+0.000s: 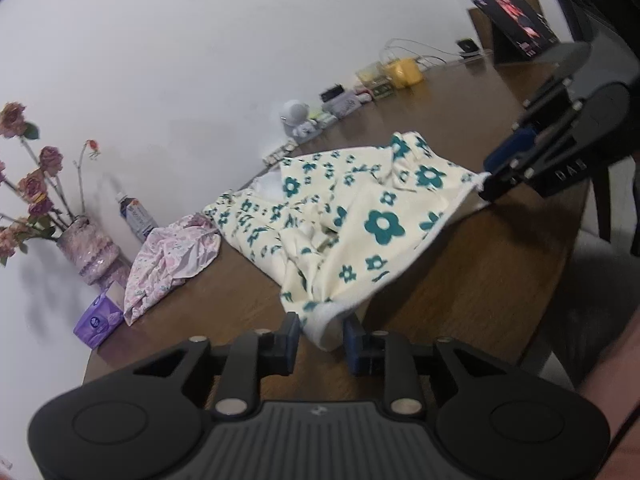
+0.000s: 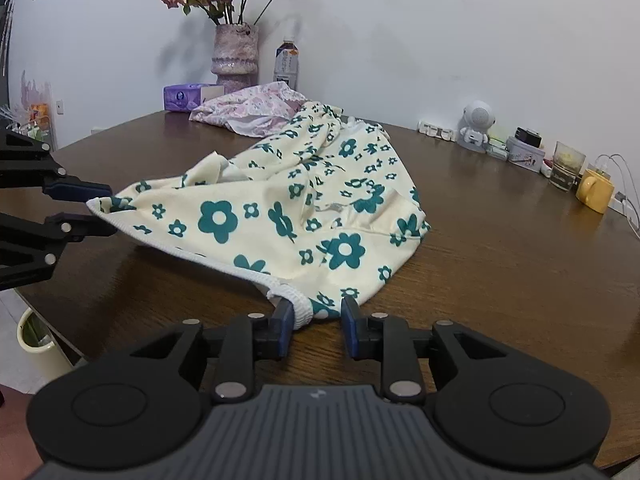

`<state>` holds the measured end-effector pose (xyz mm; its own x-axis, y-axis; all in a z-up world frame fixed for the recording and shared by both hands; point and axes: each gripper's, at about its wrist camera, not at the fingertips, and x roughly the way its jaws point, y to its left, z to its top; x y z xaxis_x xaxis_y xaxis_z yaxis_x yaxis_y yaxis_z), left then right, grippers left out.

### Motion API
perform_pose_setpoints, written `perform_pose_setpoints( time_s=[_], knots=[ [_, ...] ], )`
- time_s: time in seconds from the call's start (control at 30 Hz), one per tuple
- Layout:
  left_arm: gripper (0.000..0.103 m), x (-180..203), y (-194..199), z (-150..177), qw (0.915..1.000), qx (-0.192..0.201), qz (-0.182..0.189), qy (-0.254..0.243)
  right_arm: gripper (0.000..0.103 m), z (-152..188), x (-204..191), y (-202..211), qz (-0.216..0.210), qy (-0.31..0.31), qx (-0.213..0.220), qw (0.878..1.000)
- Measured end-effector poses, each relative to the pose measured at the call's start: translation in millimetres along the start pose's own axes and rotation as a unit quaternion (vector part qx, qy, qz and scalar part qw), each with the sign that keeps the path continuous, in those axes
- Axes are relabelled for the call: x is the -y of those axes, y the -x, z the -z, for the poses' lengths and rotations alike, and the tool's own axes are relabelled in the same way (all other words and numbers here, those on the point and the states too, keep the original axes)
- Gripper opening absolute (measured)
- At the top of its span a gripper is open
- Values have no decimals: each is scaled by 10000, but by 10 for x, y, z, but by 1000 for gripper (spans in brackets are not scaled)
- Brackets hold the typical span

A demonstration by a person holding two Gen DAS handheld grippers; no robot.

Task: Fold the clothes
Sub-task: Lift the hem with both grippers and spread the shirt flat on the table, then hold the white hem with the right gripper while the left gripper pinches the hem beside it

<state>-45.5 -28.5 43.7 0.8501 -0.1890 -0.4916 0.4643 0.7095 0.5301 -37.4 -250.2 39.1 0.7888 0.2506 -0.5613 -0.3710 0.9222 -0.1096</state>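
Worktop: my dark brown wooden worktop (image 2: 500,264) against a white wall (image 2: 440,20).
Writing: none I can read.
Left gripper (image 1: 321,334): released around the cream, teal-flowered garment (image 2: 288,216)'s hem.
Right gripper (image 2: 313,318): same, released.

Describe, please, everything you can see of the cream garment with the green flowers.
The cream garment is soft knit-looking fabric printed with large and small teal flowers and edged with a white ribbed hem. It lies rumpled and unfolded on the brown wooden table, its far end beside a pink floral garment. One hem corner sits between the open fingers of the left tongs, another between those of the right tongs; neither looks clamped. The hem between them sags slightly.
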Motion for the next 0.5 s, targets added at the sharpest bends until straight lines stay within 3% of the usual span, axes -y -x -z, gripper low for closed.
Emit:
perform_pose_setpoints(
  time_s=[0.2, 0.5],
  knots=[
    [26, -7, -1, 36, 9990, -117, -43, -429, 24, 21, -17, -5, 53, 95, -103, 9999],
    [25, 27, -113, -49, 9980, 18, -282, -563, 24, 1, -73, -62, 197, 354, -59, 9992]
  ],
)
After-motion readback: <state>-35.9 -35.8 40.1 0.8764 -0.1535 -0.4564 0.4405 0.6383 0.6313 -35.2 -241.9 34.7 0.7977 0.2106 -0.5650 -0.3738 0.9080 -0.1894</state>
